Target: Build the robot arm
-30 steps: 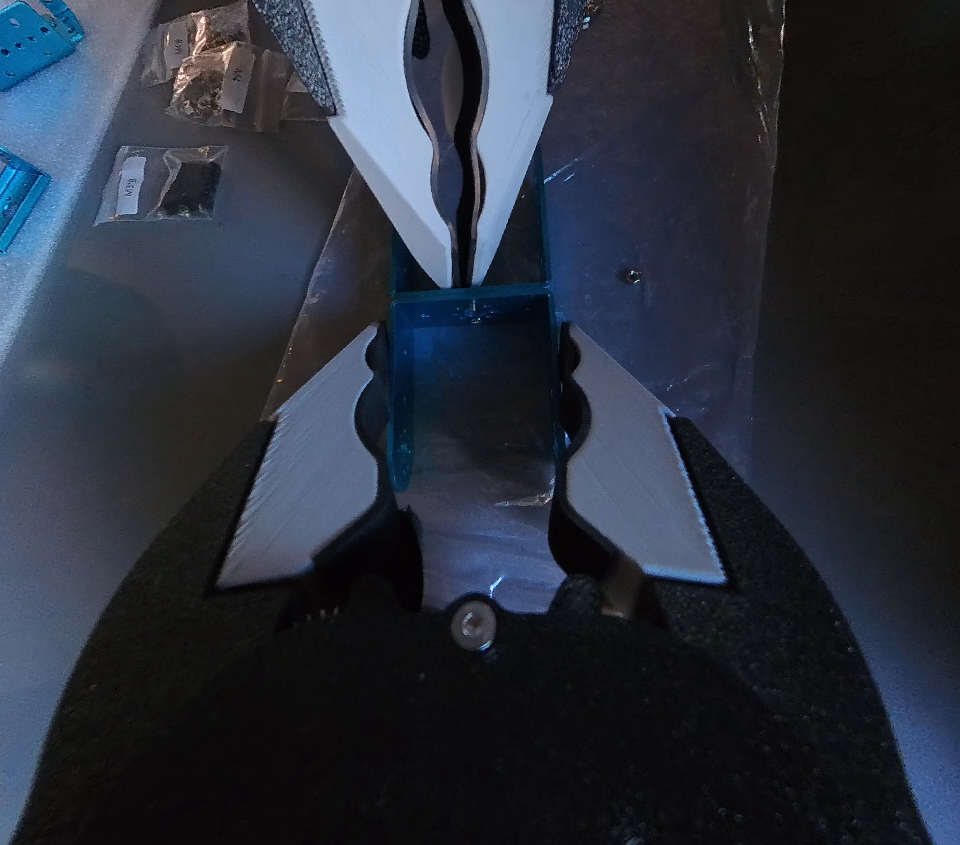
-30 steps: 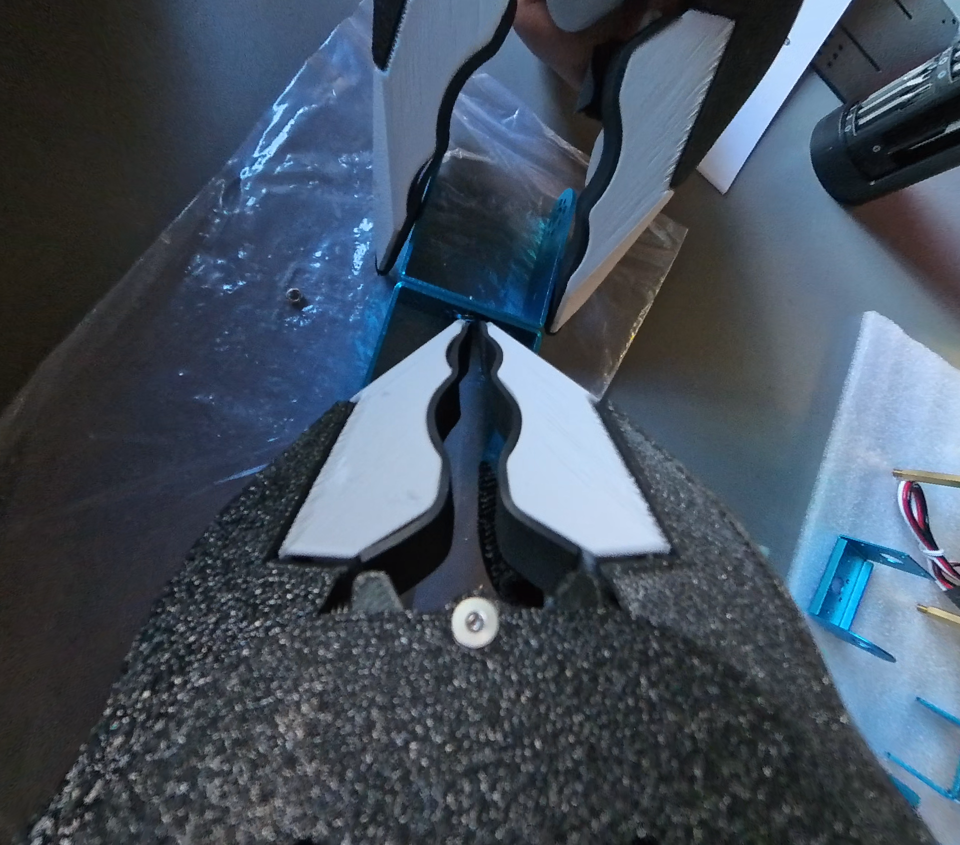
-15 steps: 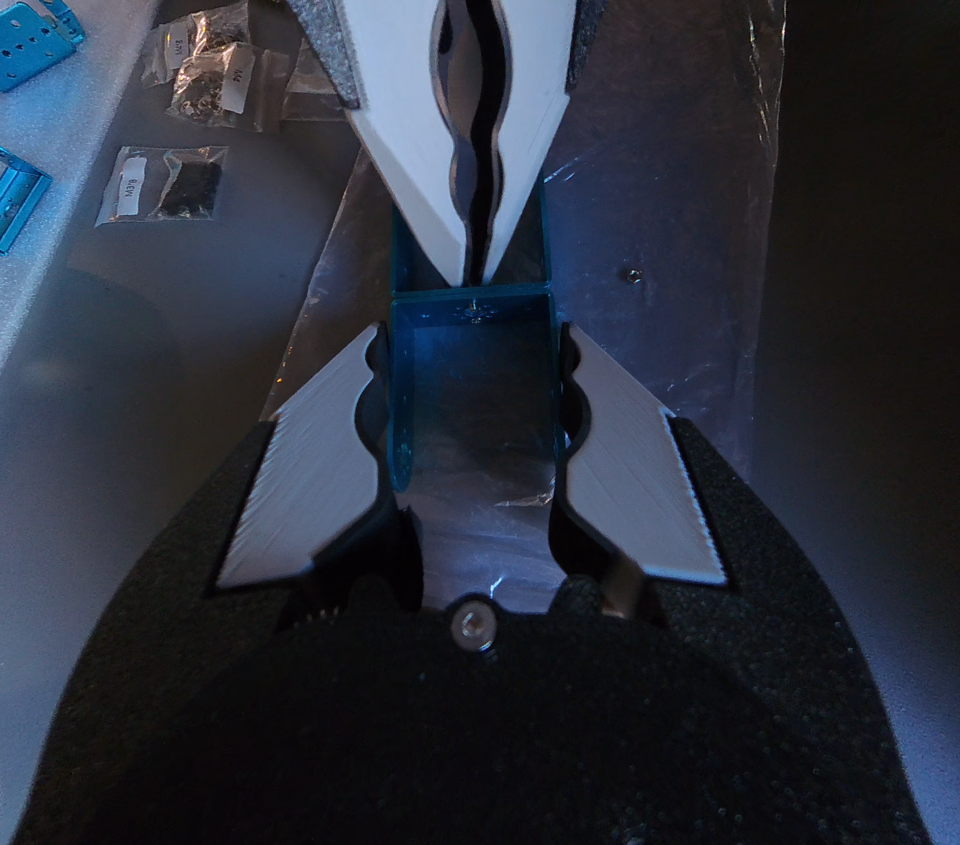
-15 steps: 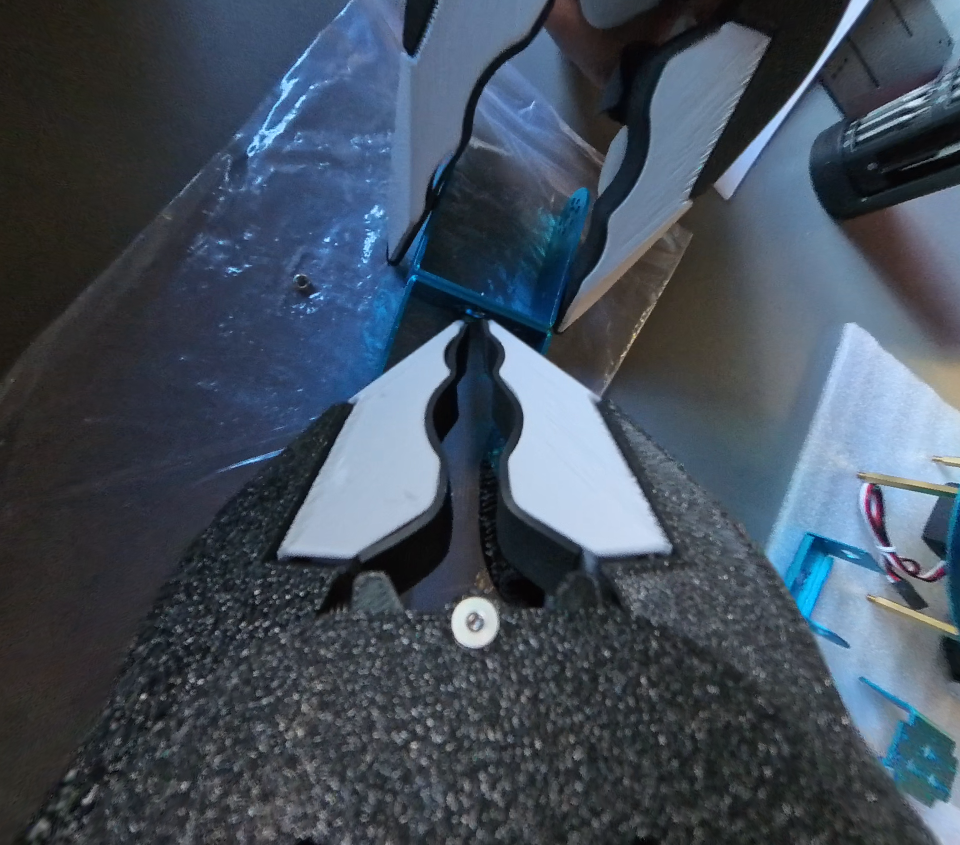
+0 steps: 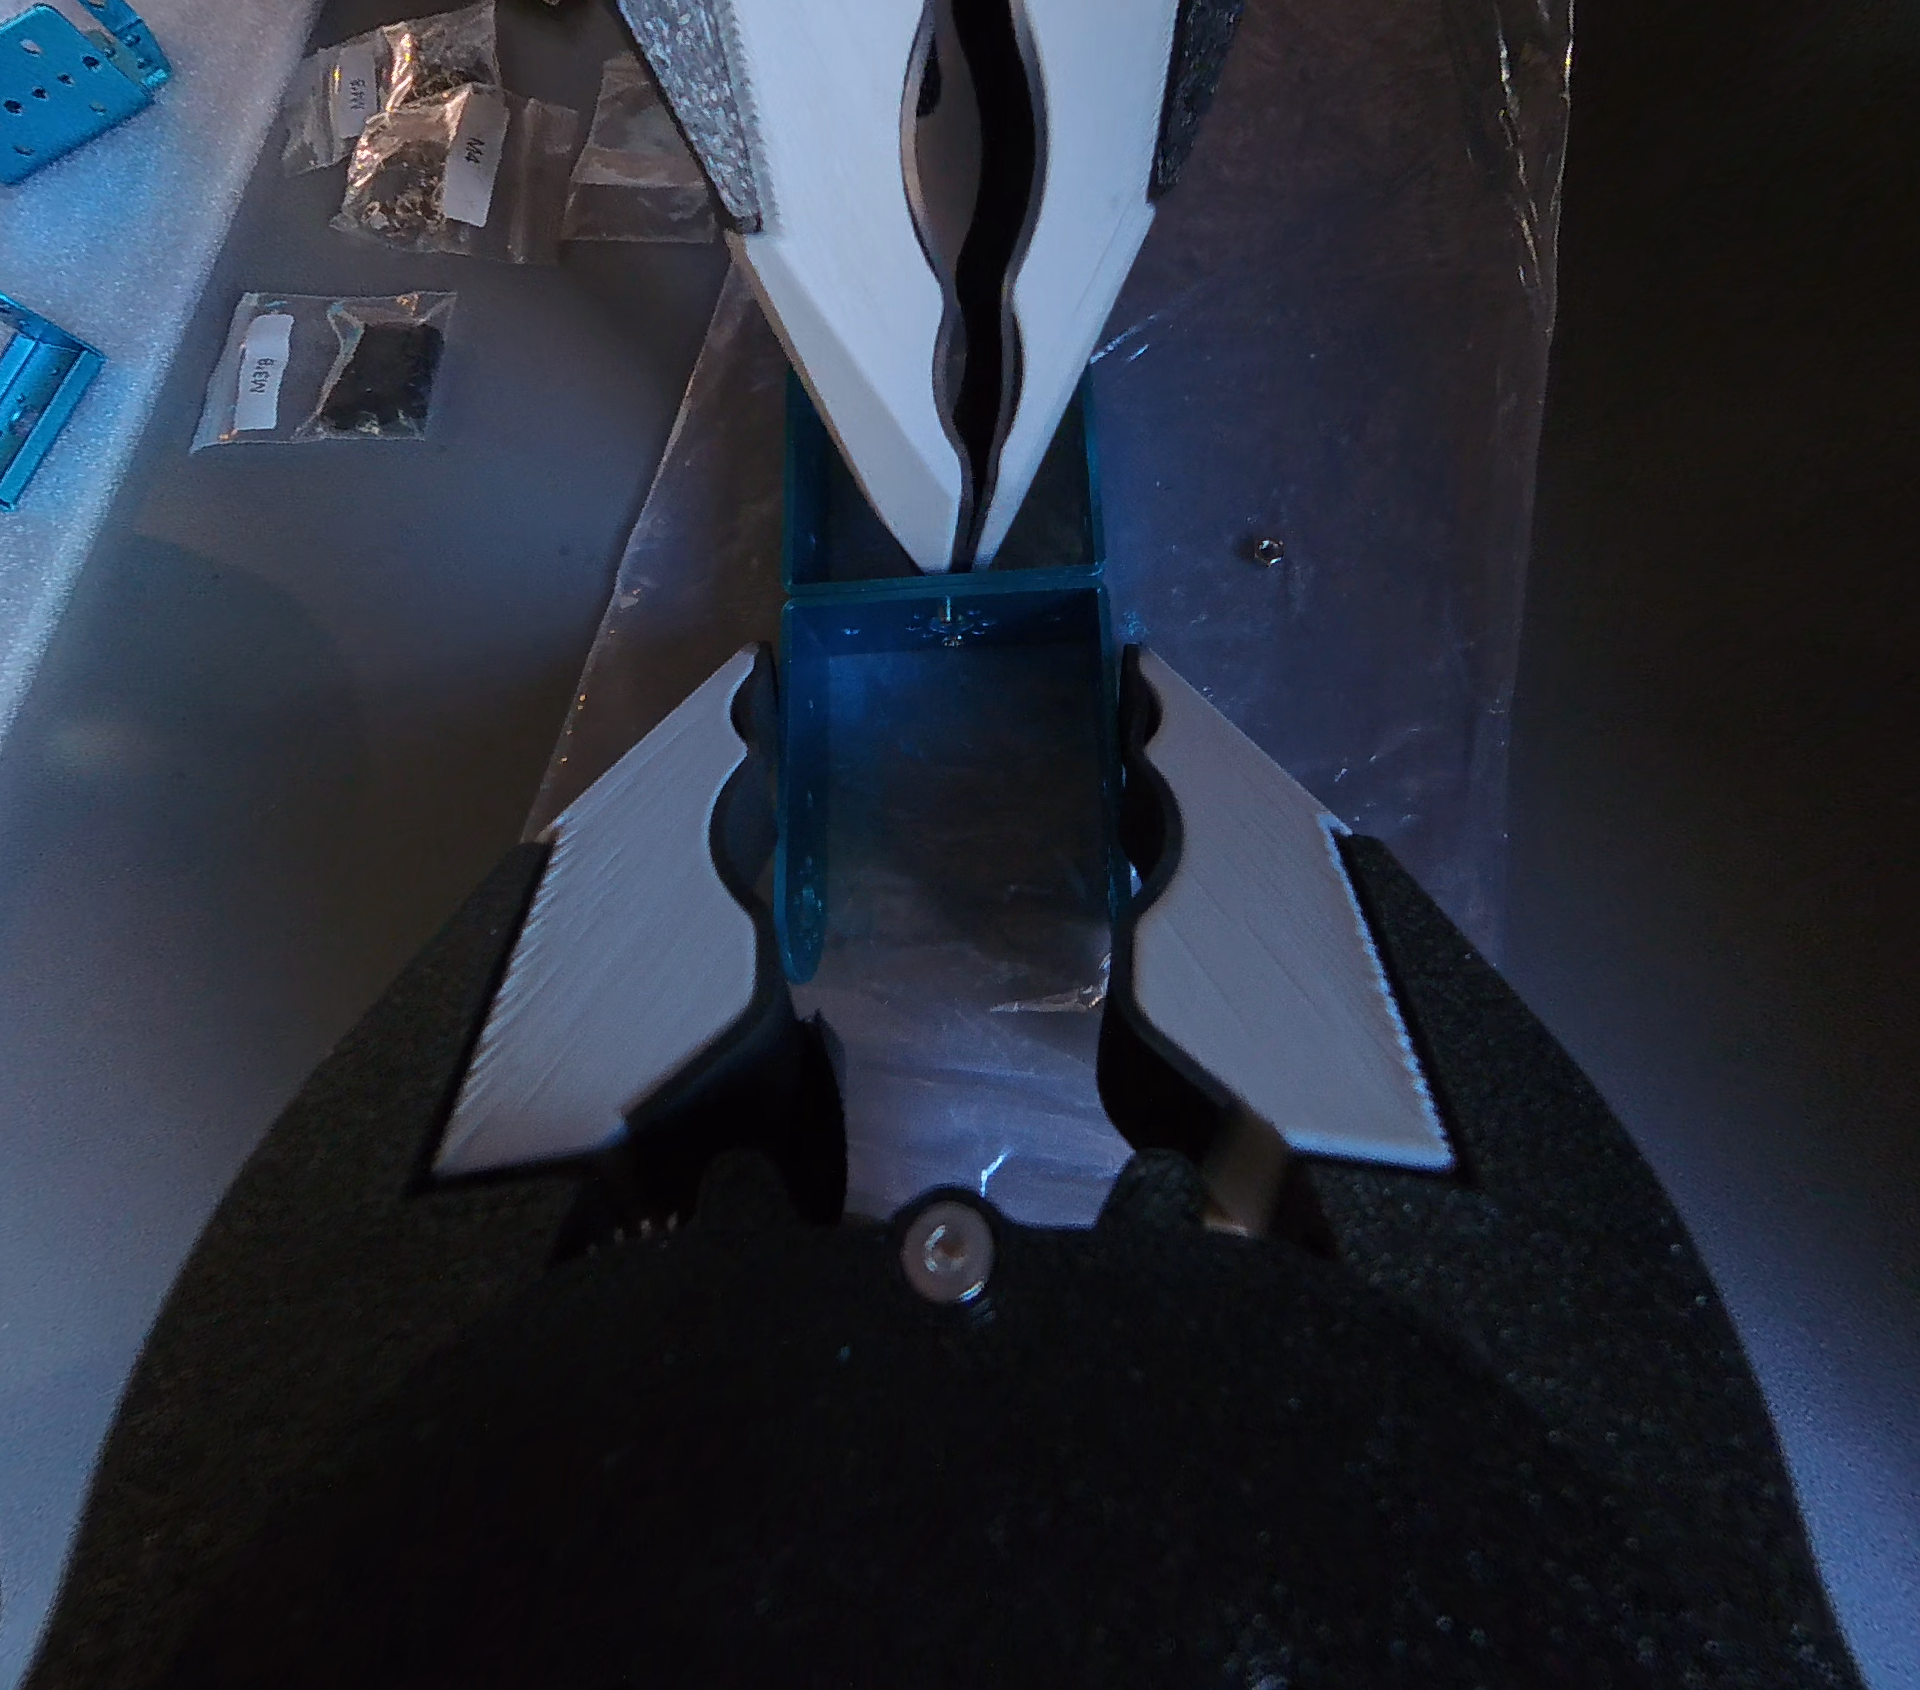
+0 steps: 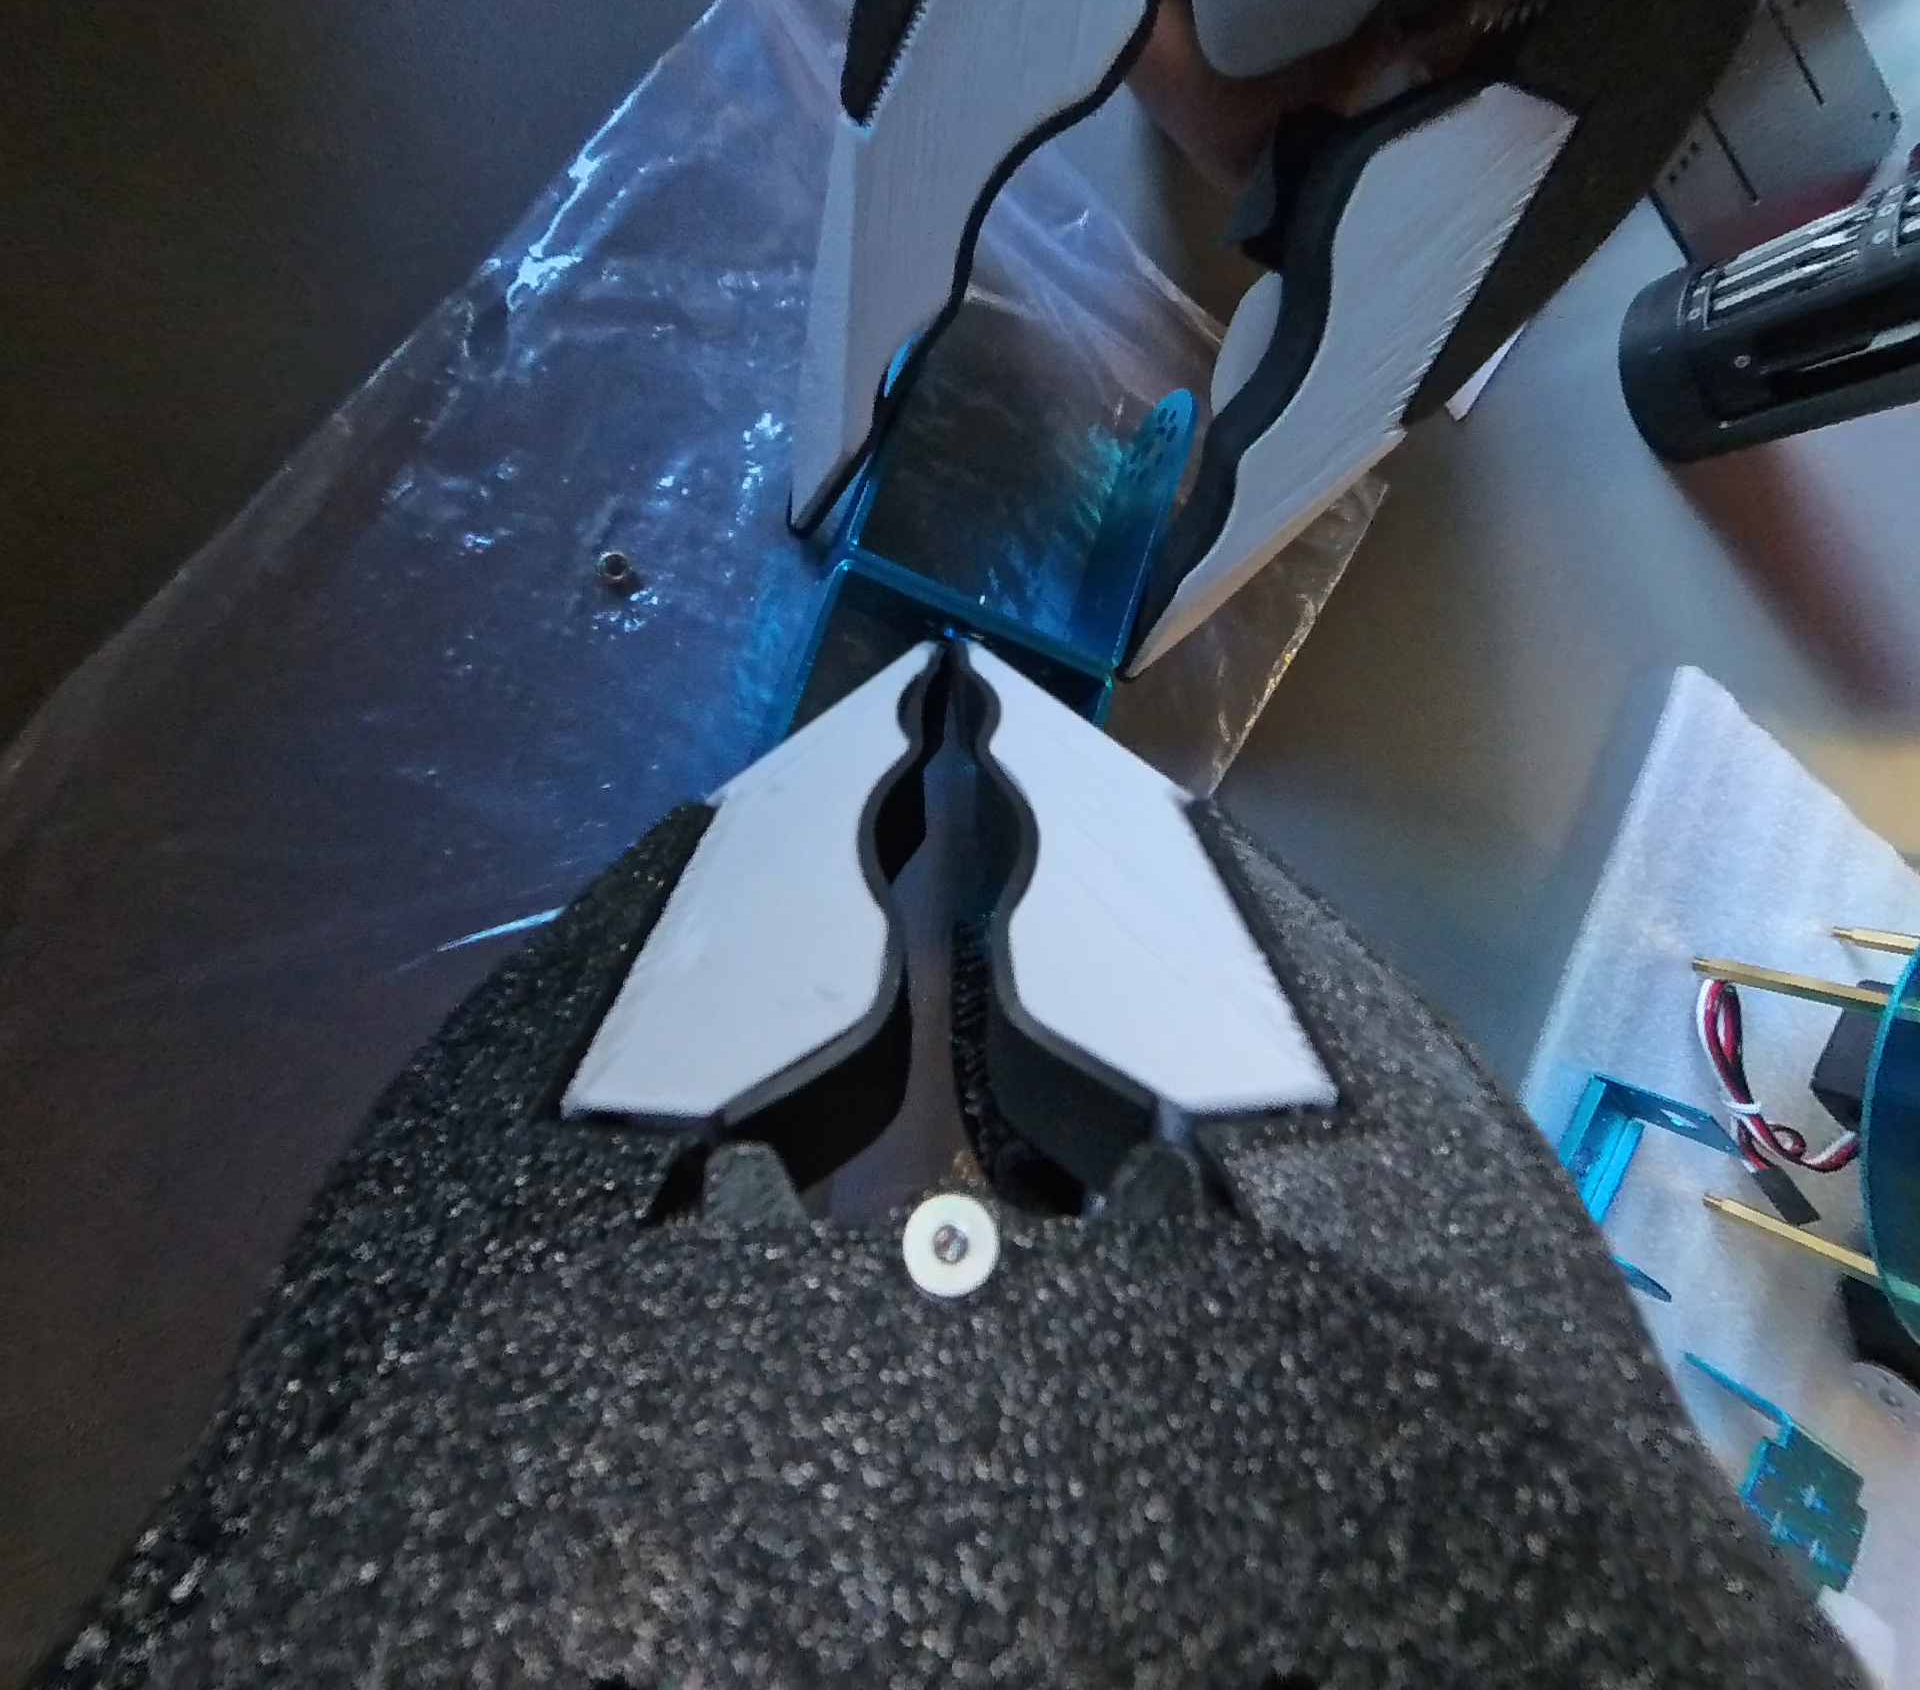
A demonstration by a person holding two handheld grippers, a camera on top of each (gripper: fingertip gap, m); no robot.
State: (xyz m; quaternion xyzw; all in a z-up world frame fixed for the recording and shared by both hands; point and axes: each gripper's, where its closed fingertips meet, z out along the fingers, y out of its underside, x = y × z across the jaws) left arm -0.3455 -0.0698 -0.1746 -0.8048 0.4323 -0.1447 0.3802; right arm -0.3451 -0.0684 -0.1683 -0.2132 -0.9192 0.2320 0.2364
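Clamping the 2 upright side walls of a blue anodised U-shaped metal bracket (image 5: pixel 940 767) from outside, the left gripper (image 5: pixel 943 710) pins it down on a clear plastic sheet (image 5: pixel 1351 310) spread over the grey desk (image 5: pixel 312 601). That grip seems meant to steady the bracket while the other tool works at its cross wall. The right gripper (image 5: pixel 964 549) comes in from the opposite side, its white fingers pressed together at the tips, which sit right at the top edge of that wall beside a small screw (image 5: pixel 948 617) in its hole pattern; whether the tips pinch anything I cannot tell.

On the sheet, apart from the bracket toward the desk's dark side, lies 1 tiny loose nut (image 5: pixel 1265 547). Several small clear bags of fasteners (image 5: pixel 416 175) lie near the far-left corner, next to white foam (image 5: pixel 125 206) carrying more blue brackets (image 5: pixel 62 92). A black cylindrical tool holder (image 6: pixel 1766 352) lies farther off.
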